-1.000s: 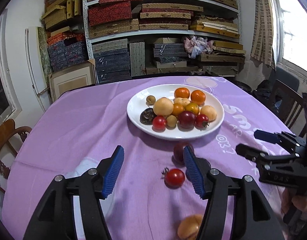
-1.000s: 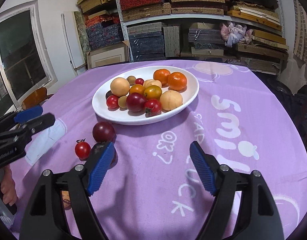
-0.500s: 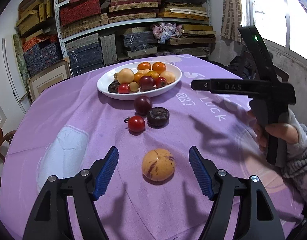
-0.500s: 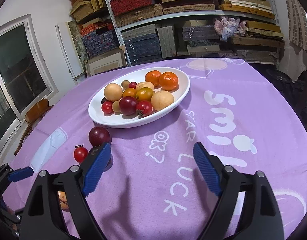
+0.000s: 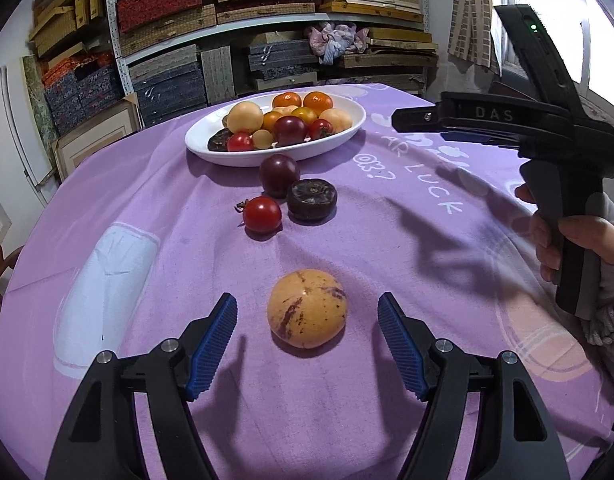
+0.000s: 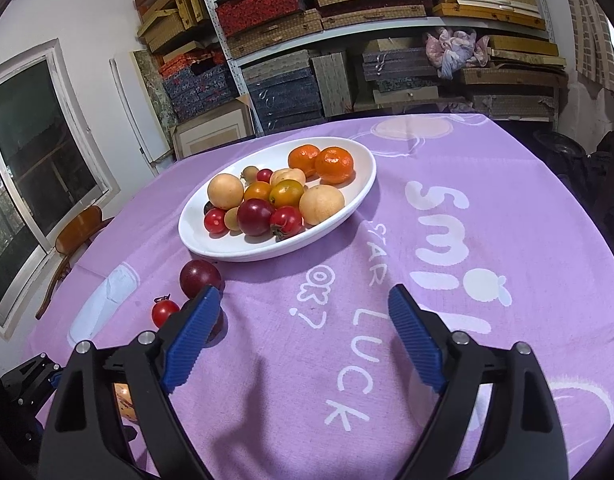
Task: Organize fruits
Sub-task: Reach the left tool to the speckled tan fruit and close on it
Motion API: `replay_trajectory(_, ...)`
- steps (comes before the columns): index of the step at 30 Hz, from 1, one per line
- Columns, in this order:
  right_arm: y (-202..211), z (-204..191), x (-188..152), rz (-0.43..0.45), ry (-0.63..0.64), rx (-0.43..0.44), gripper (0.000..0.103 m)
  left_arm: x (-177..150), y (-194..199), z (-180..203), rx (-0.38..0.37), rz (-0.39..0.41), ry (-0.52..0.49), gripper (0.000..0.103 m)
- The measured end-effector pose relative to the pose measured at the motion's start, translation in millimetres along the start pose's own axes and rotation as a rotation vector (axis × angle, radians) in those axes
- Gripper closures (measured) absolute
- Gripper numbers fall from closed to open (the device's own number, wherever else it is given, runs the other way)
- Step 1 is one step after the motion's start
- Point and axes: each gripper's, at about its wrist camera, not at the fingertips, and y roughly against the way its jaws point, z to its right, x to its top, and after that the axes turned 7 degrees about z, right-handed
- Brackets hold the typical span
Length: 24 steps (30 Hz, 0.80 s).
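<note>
A white plate (image 5: 243, 158) holds several fruits on the purple cloth; it also shows in the right wrist view (image 6: 223, 246). My left gripper (image 5: 307, 320) is open, its jaws on either side of a yellow-orange speckled fruit (image 5: 306, 308) without touching it. Beyond it lie a red tomato (image 5: 261, 214), a dark flat fruit (image 5: 312, 199) and a dark plum (image 5: 279, 174). My right gripper (image 6: 299, 312) is open and empty above the cloth. The plum (image 6: 199, 278) and tomato (image 6: 164, 311) lie left of its left finger.
The right gripper's body (image 5: 547, 128) and the hand holding it hang at the right of the left wrist view. Shelves of boxes (image 5: 267, 40) stand behind the table. A wooden chair (image 6: 73, 236) stands at the table's left edge.
My left gripper pulled back from the plate and swung toward the speckled fruit, which now lies between its jaws. My right gripper rose and drew back slightly.
</note>
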Motion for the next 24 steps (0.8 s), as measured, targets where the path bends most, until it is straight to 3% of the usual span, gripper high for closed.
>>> replay_trajectory(8,-0.4,0.2,0.6,0.002,-0.002,0.001,0.015,0.7,-15.4,-19.7,0.067,-0.045,0.058,0.028)
replay_trajectory(12,-0.7,0.5,0.7,0.003,-0.004,0.001,0.015,0.5,-18.0,-41.5,0.103,-0.054,0.141,0.028)
replay_trajectory(15,-0.9,0.3,0.6,0.002,-0.004,0.000,0.015,-4.8,-17.9,-52.4,0.066,-0.085,0.189,0.035)
replay_trajectory(19,-0.4,0.5,0.8,0.002,-0.002,0.001,0.015,-8.1,-10.6,-46.0,0.033,-0.078,0.154,0.046)
replay_trajectory(24,-3.3,-0.5,-0.4,-0.006,-0.001,0.005,0.015,-4.0,-11.4,-45.6,0.034,-0.048,0.159,0.048)
